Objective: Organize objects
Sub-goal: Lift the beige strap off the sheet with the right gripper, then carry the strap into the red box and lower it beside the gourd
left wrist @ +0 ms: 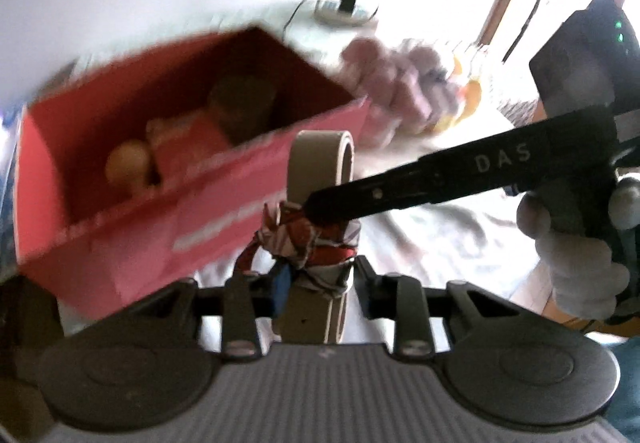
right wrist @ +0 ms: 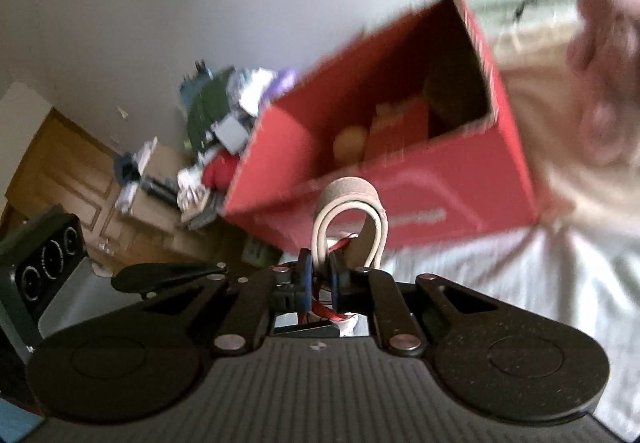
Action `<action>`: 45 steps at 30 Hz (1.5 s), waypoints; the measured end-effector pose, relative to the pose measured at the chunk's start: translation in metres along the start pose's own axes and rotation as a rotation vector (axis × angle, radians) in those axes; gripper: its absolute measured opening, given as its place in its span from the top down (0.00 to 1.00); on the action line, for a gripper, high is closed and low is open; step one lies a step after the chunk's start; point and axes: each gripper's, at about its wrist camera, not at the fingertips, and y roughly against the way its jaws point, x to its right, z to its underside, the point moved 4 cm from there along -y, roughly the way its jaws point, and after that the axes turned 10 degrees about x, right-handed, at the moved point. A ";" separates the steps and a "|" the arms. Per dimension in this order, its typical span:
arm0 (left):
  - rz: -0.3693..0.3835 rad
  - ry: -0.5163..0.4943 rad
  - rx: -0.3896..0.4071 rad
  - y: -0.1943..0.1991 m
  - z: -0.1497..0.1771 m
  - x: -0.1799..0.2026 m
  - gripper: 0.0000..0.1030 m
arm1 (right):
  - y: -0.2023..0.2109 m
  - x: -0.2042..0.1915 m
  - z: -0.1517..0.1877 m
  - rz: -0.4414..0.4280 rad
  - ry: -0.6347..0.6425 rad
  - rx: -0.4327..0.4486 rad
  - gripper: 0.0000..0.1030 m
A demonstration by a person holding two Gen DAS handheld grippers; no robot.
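Red box [left wrist: 132, 211] fills the upper left of the left wrist view, open-topped, toys inside; best bet is carrying the load high enough to clear its near wall. Tape roll [left wrist: 320, 211] sits bottom centre with a crumpled wrapper [left wrist: 308, 243]. Left gripper [left wrist: 316, 283] clamps the roll; right gripper [right wrist: 320, 275] pinches its rim.

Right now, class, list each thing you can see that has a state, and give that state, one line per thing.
red box: open at the top, tilted, holding a few items
roll of tape: upright on edge, off the bed, gripped by both grippers
left gripper: shut on the roll of tape
right gripper: shut on the roll's rim
white sheet: rumpled
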 end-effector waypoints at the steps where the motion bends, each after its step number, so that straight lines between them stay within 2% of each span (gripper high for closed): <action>1: 0.007 -0.007 0.020 -0.002 -0.010 0.002 0.70 | 0.007 -0.004 -0.007 -0.003 0.010 0.026 0.90; 6: 0.021 -0.040 0.127 0.016 -0.044 0.007 0.70 | 0.022 -0.021 -0.034 -0.018 0.062 0.125 0.90; 10: -0.007 -0.054 0.208 0.028 -0.071 -0.001 0.70 | 0.019 -0.038 -0.061 -0.042 0.122 0.180 0.90; 14: -0.060 -0.051 0.270 0.040 -0.094 -0.020 0.70 | 0.000 -0.055 -0.086 -0.081 0.172 0.208 0.90; 17: -0.091 -0.018 0.289 0.045 -0.101 -0.040 0.70 | -0.023 -0.067 -0.098 -0.095 0.222 0.197 0.90; 22: -0.150 0.053 0.269 0.032 -0.100 -0.076 0.70 | -0.070 -0.071 -0.104 -0.091 0.271 0.130 0.90; 29: -0.227 0.140 0.168 0.004 -0.073 -0.113 0.70 | -0.133 -0.058 -0.090 -0.067 0.307 -0.022 0.89; 35: -0.282 0.192 0.088 -0.009 -0.051 -0.131 0.70 | -0.174 -0.039 -0.078 -0.078 0.224 -0.158 0.90; 41: -0.304 0.211 0.025 -0.027 -0.037 -0.138 0.70 | -0.207 -0.036 -0.066 -0.066 0.259 -0.288 0.88; 45: -0.307 0.218 -0.003 -0.040 -0.033 -0.143 0.70 | -0.225 -0.025 -0.058 -0.036 0.206 -0.355 0.89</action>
